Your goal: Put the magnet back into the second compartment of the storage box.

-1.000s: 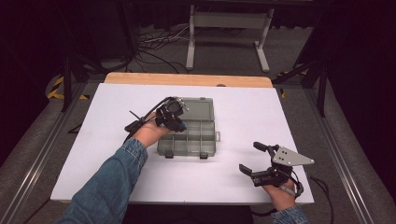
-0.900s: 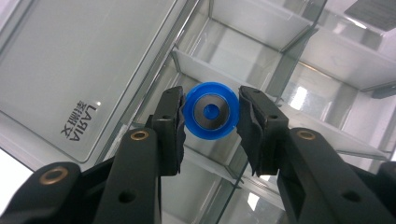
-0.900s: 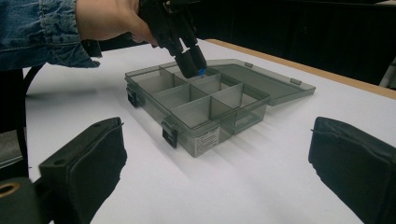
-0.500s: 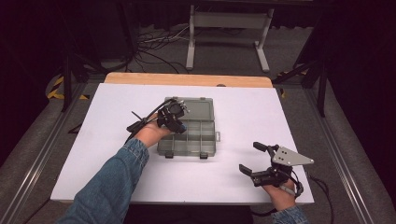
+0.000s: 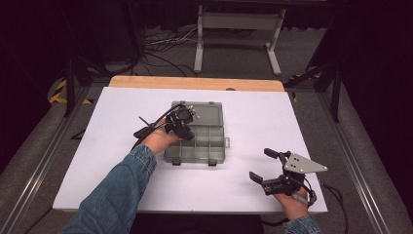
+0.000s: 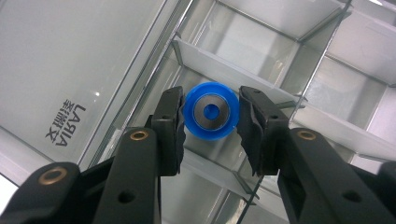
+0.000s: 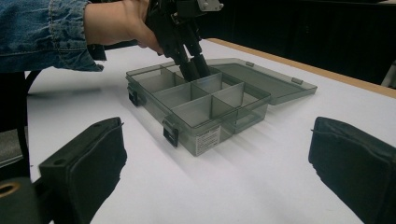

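A clear grey compartment box (image 5: 215,145) lies open mid-table, its lid (image 5: 207,113) flat behind it. My left gripper (image 5: 187,129) points down into a rear left compartment, shut on a small blue disc (image 6: 211,110) with a grey centre. In the left gripper view both pads press on the disc's rim above the dividers. In the right gripper view the left gripper (image 7: 194,70) reaches into the box (image 7: 205,109), whose other compartments look empty. My right gripper (image 5: 259,164) rests near the front right edge, open, with nothing between its fingers (image 7: 88,163).
The white tabletop (image 5: 292,126) has free room around the box. A wooden strip (image 5: 195,83) runs along the far edge. Cables and a metal stand (image 5: 238,29) sit on the floor beyond. Rails flank the table.
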`<state>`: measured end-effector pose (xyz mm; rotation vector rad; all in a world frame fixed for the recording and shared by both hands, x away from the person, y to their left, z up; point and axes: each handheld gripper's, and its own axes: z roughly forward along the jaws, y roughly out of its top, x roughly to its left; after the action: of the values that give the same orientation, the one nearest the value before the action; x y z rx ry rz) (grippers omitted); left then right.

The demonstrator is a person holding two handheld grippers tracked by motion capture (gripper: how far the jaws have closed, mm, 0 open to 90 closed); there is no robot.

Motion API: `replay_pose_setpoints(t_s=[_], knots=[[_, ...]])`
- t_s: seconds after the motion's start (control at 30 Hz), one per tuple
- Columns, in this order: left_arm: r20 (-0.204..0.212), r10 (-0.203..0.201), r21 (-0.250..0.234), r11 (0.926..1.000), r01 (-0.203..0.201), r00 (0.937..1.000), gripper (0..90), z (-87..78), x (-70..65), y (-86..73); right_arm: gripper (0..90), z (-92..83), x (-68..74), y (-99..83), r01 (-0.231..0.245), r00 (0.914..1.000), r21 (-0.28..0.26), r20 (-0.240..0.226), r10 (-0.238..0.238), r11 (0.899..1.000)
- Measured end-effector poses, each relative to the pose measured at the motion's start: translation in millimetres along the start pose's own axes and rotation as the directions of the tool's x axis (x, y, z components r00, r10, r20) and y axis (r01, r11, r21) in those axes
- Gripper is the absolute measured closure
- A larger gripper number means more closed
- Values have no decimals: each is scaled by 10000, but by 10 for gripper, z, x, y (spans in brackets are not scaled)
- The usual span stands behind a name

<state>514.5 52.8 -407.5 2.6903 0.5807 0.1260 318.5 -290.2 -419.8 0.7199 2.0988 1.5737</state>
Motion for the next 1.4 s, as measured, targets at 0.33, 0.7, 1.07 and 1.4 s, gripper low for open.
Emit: replay_pose_setpoints(t_s=[0.33,0.7,1.07,1.4], knots=[[-44,-54,-140,9999,53,10000,578,-22,1,-6,43,3,-1,2,12,10000,1,-5,-12,10000],[-136,52,-648,9979,-60,9999,463,-264,-72,-74,43,4,-4,11,4,10000,-26,18,-4,10000],[-2,161,-1816,9832,-159,9999,237,-569,-266,-192,43,32,-21,17,-29,10000,-23,76,29,10000],[-223,176,-3092,9507,-236,9996,85,-859,-471,-390,35,11,-26,17,-77,9997,-98,243,79,9999]])
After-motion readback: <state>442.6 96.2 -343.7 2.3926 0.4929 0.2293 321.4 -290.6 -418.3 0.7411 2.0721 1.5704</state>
